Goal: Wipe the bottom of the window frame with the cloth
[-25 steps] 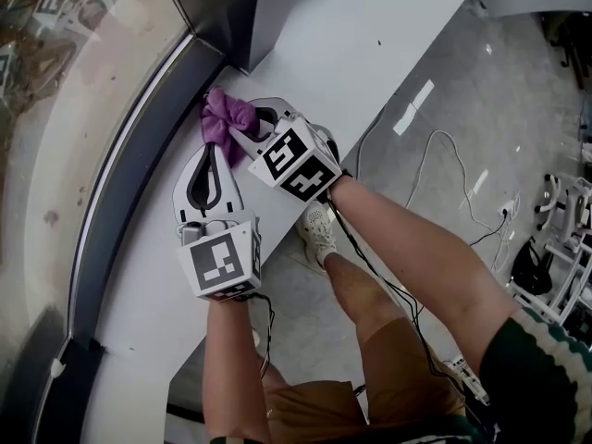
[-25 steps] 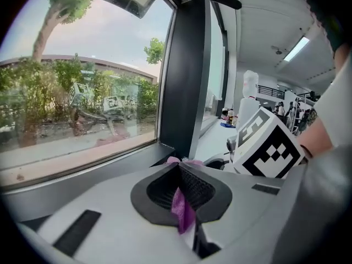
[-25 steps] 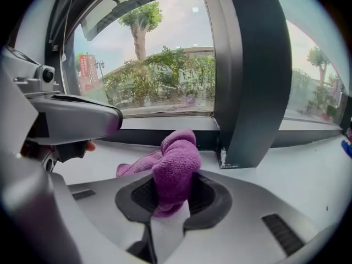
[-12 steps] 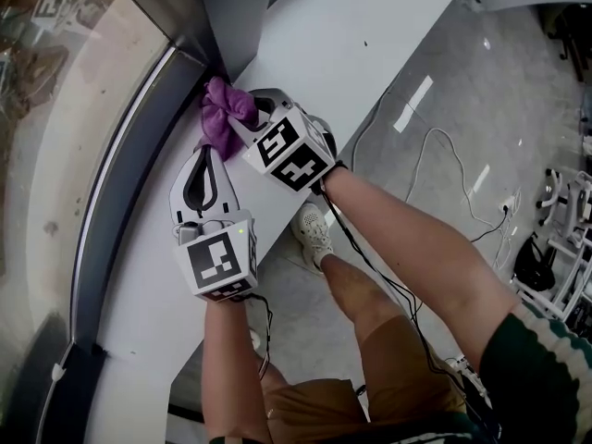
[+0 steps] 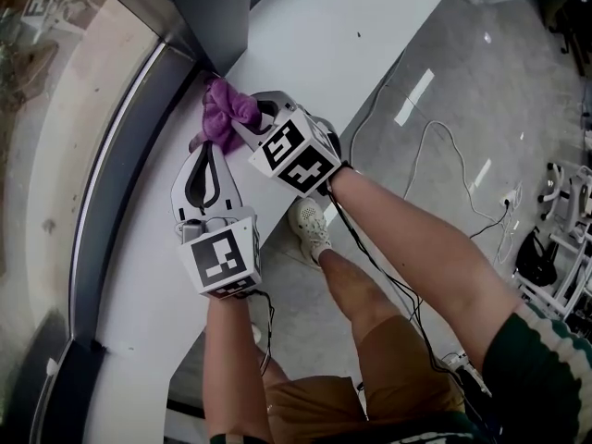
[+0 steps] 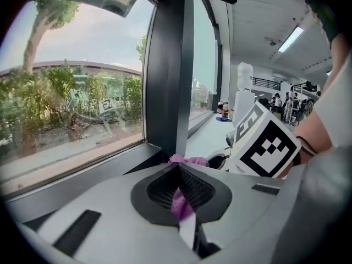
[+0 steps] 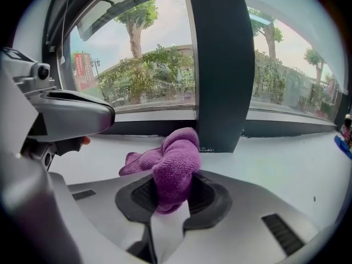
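Observation:
The purple cloth lies bunched on the white sill, against the foot of the dark upright post and beside the dark bottom strip of the window frame. My right gripper is shut on the cloth, which bulges up out of its jaws in front of the post. My left gripper lies along the sill just left of it, jaws together, with a tail of the cloth caught in them. The frame strip runs past on the left.
The sill's front edge drops to a grey floor with cables. The person's shoe stands just below the edge. Stands and gear are at the far right. Glass lies beyond the frame.
The right gripper has pushed the cloth a little farther toward the foot of the post. The left gripper has barely moved.

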